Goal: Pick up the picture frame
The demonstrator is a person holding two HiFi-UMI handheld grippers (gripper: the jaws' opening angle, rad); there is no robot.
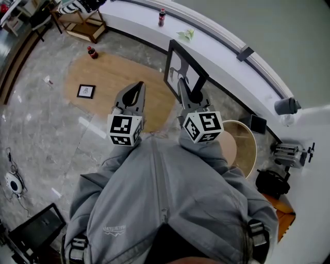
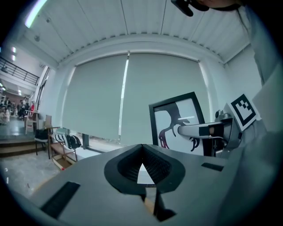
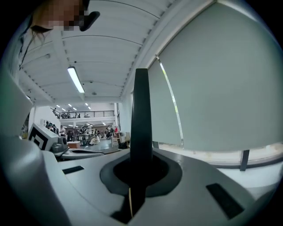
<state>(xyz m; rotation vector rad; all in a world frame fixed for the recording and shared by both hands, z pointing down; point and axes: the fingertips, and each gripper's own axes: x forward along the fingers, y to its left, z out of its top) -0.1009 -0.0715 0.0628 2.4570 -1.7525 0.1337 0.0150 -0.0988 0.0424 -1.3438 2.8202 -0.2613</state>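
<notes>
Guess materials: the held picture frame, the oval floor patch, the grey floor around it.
The picture frame: thin black matte border, wood or plastic, can't tell. The oval floor patch: wood or wood-look laminate, tan with grain lines, low sheen. The grey floor: polished stone or stone-look tile, veined, mirrors light.

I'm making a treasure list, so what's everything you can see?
large picture frame: 1, black, deer picture, up in the air
oval mat: 1, tan, on the grey floor
small picture frame: 1, black, flat on the oval mat
floor bottle: 1, dark, red cap, beside the mat
ledge bottle: 1, dark, red cap, on the white ledge
round table: 1, tan, at the person's right
bag: 1, black, beside the table
left gripper: 1, grey, shut, empty
right gripper: 1, grey, shut on the large picture frame
hoodie: 1, grey, worn by the person
</notes>
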